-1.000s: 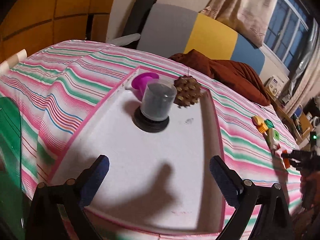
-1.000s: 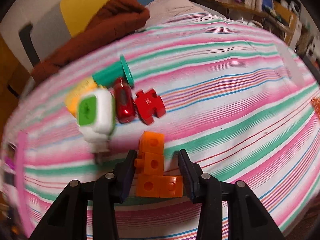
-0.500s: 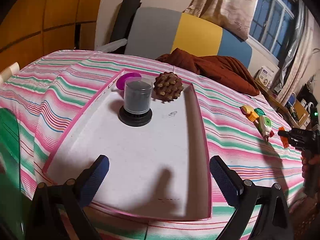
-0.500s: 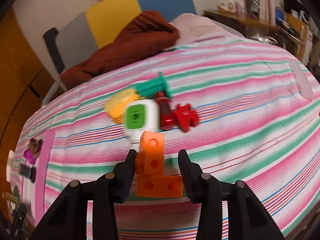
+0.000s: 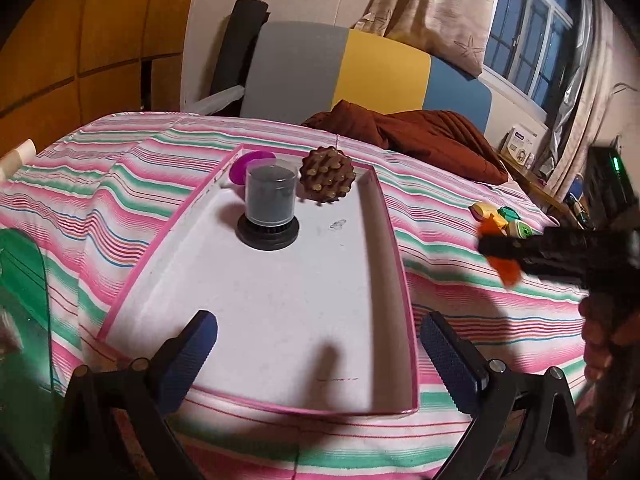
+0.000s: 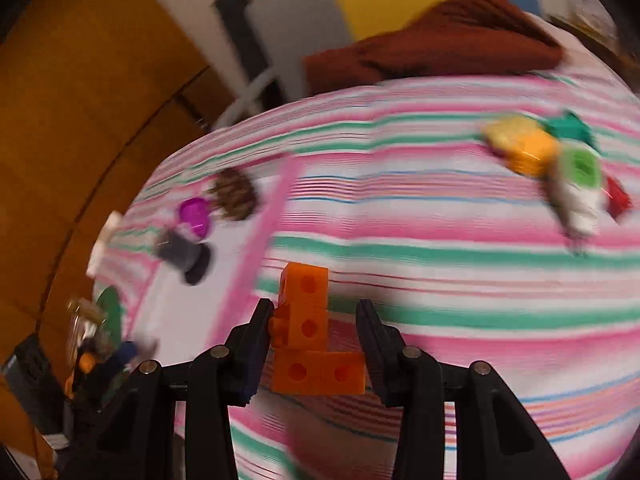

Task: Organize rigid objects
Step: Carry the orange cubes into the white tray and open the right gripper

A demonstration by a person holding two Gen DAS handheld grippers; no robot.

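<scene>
The left gripper point(image 5: 318, 344), its black arms tipped with ribbed blue pads point(image 5: 448, 354), hangs wide open and empty over the near end of a shallow white tray point(image 5: 280, 312) with a thin pink rim, set on a pink, green and white striped cloth point(image 5: 120, 184). To its right, the right gripper point(image 6: 316, 334) is clamped on an L-shaped piece of orange snap cubes point(image 6: 310, 332), hard plastic blocks with round sockets in their faces; the two lower cubes are pinched between the black fingers while the upper ones stand clear above them, and the whole piece is carried in the air above the cloth, just right of the tray's pink edge. From the left wrist view the same gripper appears as a dark blurred bar with the orange piece at its tip. Farther into the tray stand a clear cylindrical container point(image 5: 271, 196) with dark contents on a round black base, a glossy magenta disc point(image 5: 250, 162) partly hidden behind it, and a brown ball point(image 5: 328, 176) studded with blunt pegs near the far right corner. Well apart on the cloth lies a blurred cluster of plastic toys point(image 6: 552, 160): yellow, orange, teal, red, and a white block with a green face. Beyond, a rumpled rust-brown blanket point(image 5: 420, 136) lies before grey, yellow and blue panels point(image 5: 360, 68)
</scene>
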